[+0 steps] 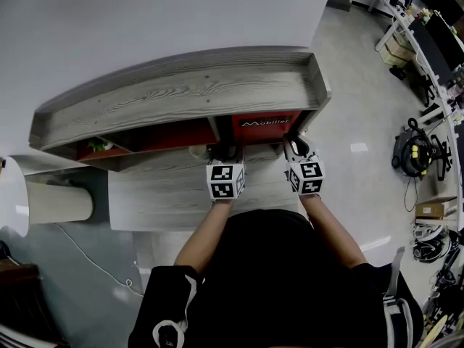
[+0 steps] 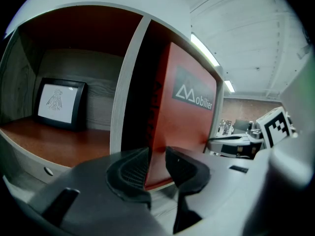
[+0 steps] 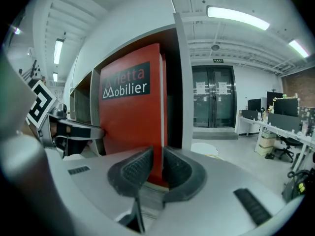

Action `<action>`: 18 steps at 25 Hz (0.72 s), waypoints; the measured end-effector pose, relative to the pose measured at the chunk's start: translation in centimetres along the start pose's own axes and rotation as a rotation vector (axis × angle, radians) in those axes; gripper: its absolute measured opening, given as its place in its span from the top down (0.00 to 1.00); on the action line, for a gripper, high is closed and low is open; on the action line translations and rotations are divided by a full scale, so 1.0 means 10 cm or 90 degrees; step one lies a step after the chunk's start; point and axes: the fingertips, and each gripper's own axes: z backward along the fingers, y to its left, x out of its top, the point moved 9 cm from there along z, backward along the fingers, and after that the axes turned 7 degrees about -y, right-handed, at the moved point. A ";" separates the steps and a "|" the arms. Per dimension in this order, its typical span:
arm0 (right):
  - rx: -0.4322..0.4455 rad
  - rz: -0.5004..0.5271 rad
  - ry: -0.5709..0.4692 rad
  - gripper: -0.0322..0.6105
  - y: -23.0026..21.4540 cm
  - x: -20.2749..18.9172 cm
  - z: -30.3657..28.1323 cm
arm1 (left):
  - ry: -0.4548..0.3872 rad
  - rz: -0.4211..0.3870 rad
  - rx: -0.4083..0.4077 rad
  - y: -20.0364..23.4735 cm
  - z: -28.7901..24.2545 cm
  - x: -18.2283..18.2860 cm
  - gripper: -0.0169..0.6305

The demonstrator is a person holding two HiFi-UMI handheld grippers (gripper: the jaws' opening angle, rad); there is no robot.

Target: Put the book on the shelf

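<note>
A red book (image 1: 264,122) with a dark "Mobilier" label stands upright at the mouth of the right compartment of the grey wooden shelf (image 1: 181,93). My left gripper (image 1: 226,156) is shut on the book's (image 2: 184,117) left lower edge, next to the grey divider (image 2: 129,82). On the book's (image 3: 130,112) right lower edge my right gripper (image 1: 296,148) is shut, its pads (image 3: 135,168) pressing both faces, just beside the shelf's side wall (image 3: 182,82). Both grippers point nearly level into the shelf.
A framed picture (image 2: 59,102) stands at the back of the left compartment. A grey ledge (image 1: 167,191) runs below the shelf. A white round stand (image 1: 51,201) is at the left. Equipment (image 1: 417,151) and desks lie on the floor to the right.
</note>
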 end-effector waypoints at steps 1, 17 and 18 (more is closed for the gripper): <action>-0.002 -0.001 0.001 0.86 -0.01 0.00 0.02 | 0.000 0.001 0.001 0.00 0.00 0.00 0.82; 0.057 0.002 -0.011 0.94 0.28 0.15 -0.08 | -0.001 0.016 0.000 -0.04 -0.14 0.02 0.82; 0.062 0.003 -0.010 0.94 0.30 0.15 -0.10 | 0.001 0.017 -0.004 -0.04 -0.15 0.02 0.82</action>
